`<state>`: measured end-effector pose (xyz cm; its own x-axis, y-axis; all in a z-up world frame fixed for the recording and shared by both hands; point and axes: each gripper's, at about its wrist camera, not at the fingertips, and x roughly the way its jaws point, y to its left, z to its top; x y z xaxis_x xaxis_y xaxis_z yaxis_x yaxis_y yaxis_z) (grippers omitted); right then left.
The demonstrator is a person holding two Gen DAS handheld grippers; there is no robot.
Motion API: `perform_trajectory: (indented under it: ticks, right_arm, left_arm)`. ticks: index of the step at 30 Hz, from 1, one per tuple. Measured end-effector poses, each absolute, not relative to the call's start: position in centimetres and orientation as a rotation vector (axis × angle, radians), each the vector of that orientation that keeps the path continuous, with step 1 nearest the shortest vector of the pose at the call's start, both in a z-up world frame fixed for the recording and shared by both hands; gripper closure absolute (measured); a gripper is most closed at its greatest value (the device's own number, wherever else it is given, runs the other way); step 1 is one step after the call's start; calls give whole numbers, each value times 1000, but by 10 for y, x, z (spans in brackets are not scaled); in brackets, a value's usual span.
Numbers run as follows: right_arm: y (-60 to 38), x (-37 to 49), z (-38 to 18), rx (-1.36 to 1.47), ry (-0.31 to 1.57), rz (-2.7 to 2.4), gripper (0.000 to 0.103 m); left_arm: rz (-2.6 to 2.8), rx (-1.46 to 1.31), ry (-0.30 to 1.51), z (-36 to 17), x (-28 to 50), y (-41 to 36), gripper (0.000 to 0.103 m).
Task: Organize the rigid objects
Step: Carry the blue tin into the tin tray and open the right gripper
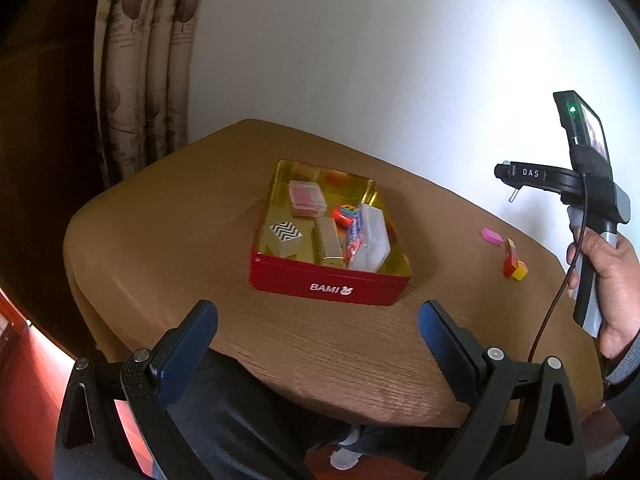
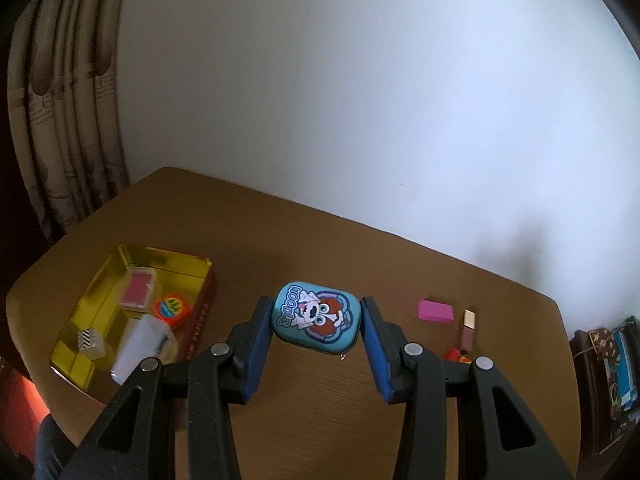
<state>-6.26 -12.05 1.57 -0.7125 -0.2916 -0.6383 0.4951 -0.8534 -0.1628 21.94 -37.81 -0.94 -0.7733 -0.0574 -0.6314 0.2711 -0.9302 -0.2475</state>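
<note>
A red tin [image 1: 332, 286] with a gold inside stands mid-table and holds a pink card box [image 1: 306, 197], a zigzag block [image 1: 285, 234], a gold case [image 1: 329, 240], an orange round piece [image 1: 345, 214] and a white box [image 1: 374, 240]. My left gripper [image 1: 318, 334] hangs open over the table's near edge, nothing between its fingers. In the right wrist view my right gripper [image 2: 318, 322] is shut on a blue cartoon-dog case [image 2: 316, 318], held above the table right of the tin [image 2: 200, 328]. A pink eraser [image 2: 436, 311] and a lip gloss tube [image 2: 467, 330] lie on the table to the right.
The round wooden table [image 1: 180, 216] stands against a white wall, with curtains [image 1: 144, 80] at the left. A red and yellow block [image 1: 514, 266] lies near the pink eraser [image 1: 491, 236]. A hand [image 1: 608, 272] holds the right tool's handle at the right. Knees show below the table edge.
</note>
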Motion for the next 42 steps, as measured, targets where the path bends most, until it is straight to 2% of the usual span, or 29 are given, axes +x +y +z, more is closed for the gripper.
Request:
perform_trajectory:
  ticks: [20, 30, 42]
  right_arm:
    - [-220, -34, -7, 865, 524, -2326, 59]
    - [-271, -77, -32, 1014, 404, -2207, 59]
    - [-326, -133, -84, 1224, 410, -2119, 59]
  left_arm:
    - [-2669, 1022, 610, -22, 214, -401, 4]
    - [-2629, 1079, 695, -35, 206, -413, 4]
    - [-2569, 1130, 799, -47, 201, -428, 4]
